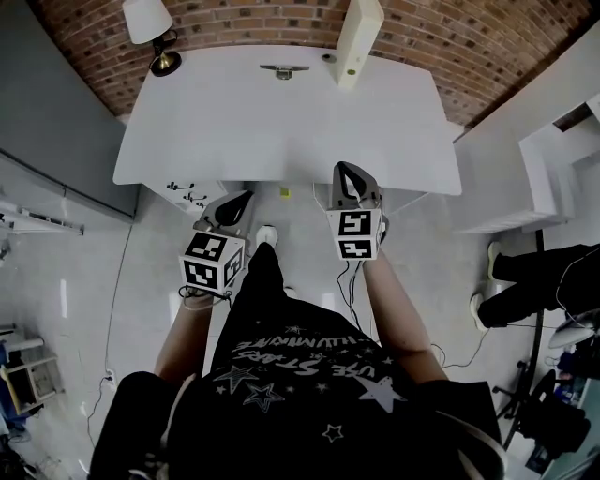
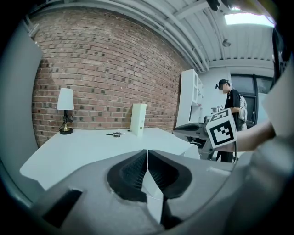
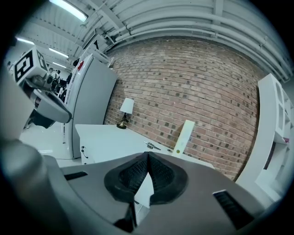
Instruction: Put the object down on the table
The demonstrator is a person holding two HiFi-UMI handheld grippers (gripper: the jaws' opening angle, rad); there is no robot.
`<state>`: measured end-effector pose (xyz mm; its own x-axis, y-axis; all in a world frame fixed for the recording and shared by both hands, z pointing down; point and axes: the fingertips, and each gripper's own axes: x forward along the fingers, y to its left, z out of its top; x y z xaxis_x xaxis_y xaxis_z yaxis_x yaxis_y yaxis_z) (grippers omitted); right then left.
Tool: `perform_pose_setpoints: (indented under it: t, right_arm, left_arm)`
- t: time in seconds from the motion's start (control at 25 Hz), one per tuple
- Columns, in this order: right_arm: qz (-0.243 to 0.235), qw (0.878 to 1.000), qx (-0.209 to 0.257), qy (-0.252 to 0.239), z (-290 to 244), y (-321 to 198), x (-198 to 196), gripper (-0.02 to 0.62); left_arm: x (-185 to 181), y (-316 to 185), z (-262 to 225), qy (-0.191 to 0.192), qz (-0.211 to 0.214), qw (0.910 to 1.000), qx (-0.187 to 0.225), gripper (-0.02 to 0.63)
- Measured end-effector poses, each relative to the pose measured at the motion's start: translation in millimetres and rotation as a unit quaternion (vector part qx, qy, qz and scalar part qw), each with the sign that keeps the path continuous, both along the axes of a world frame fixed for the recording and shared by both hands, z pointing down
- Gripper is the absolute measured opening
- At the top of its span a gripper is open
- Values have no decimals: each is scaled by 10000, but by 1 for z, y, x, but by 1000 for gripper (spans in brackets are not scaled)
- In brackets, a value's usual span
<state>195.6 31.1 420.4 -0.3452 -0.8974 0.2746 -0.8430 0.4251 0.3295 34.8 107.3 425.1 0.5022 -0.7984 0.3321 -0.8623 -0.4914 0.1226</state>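
Both grippers hang in front of the white table (image 1: pixel 281 131), below its near edge, and neither holds anything. My left gripper (image 1: pixel 244 198) is shut; in the left gripper view its ribbed pads (image 2: pixel 138 170) meet with nothing between them. My right gripper (image 1: pixel 343 169) is shut too, its jaws pressed together (image 3: pixel 147 159) and empty. A small metal object (image 1: pixel 284 70) (image 2: pixel 115 134) (image 3: pixel 150 146) lies near the table's far edge. Beside it stands an upright white file box (image 1: pixel 359 37) (image 2: pixel 138 119) (image 3: pixel 183 137).
A table lamp (image 1: pixel 150 28) stands at the far left corner, against the brick wall. White drawers (image 1: pixel 187 192) sit under the table's left side. White shelves (image 1: pixel 562 169) stand to the right, with another person's legs (image 1: pixel 525 272) nearby. A small yellow-green bit (image 1: pixel 285 192) lies on the floor.
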Motion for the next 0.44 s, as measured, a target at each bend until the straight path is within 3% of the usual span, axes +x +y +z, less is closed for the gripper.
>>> perform_pose_setpoints:
  t: [0.44]
  right_arm:
    - [232, 9986, -197, -431, 7, 39, 45, 2]
  left_arm:
    - [31, 35, 3, -101, 50, 9999, -94, 20]
